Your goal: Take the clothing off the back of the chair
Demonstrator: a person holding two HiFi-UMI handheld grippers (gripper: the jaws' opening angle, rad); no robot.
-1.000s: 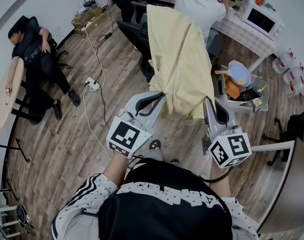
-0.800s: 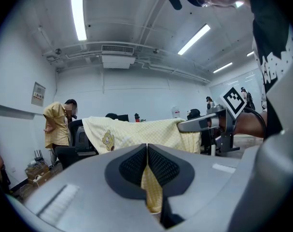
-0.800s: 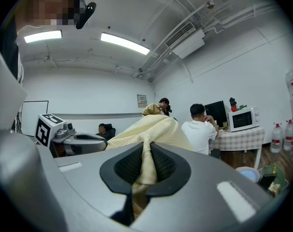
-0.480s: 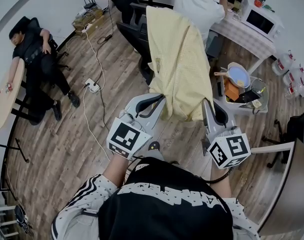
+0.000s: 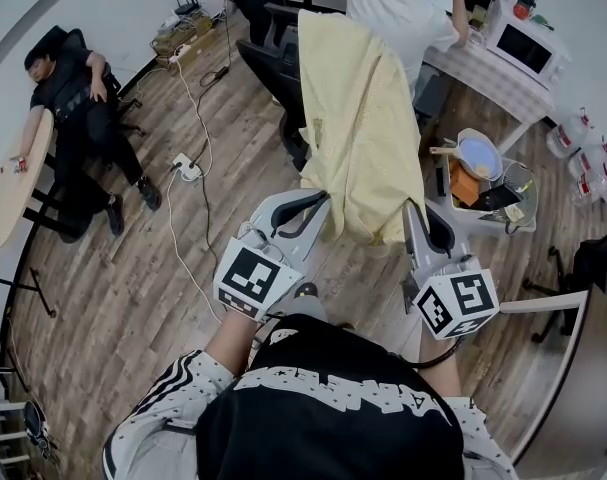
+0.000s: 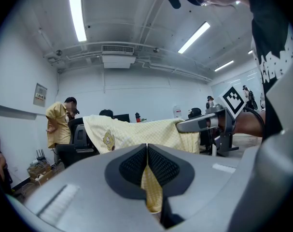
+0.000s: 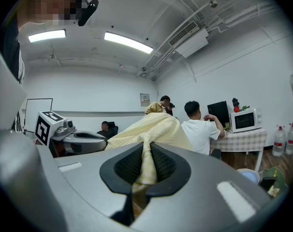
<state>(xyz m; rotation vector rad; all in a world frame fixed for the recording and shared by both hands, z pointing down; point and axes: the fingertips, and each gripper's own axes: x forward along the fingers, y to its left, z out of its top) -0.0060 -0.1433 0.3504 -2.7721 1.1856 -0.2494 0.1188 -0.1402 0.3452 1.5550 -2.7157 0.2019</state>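
A pale yellow garment [image 5: 355, 118] hangs stretched between both grippers and the black chair [image 5: 270, 68] behind it. My left gripper [image 5: 321, 194] is shut on the garment's near left corner; in the left gripper view yellow cloth [image 6: 151, 190] is pinched between the closed pads. My right gripper [image 5: 411, 208] is shut on the near right corner, and in the right gripper view the cloth [image 7: 144, 166] runs up from the pads to the garment [image 7: 153, 129]. A small bear patch [image 6: 108, 140] shows on the cloth. The far end of the garment still lies over the chair back.
A person in white [image 5: 398, 13] sits at a checked table with a microwave [image 5: 524, 40]. Another person [image 5: 68, 93] slumps in a chair by a round table [image 5: 18, 183]. A power strip and cables [image 5: 186, 168] lie on the wood floor. A stool with a bowl [image 5: 480, 153] stands right.
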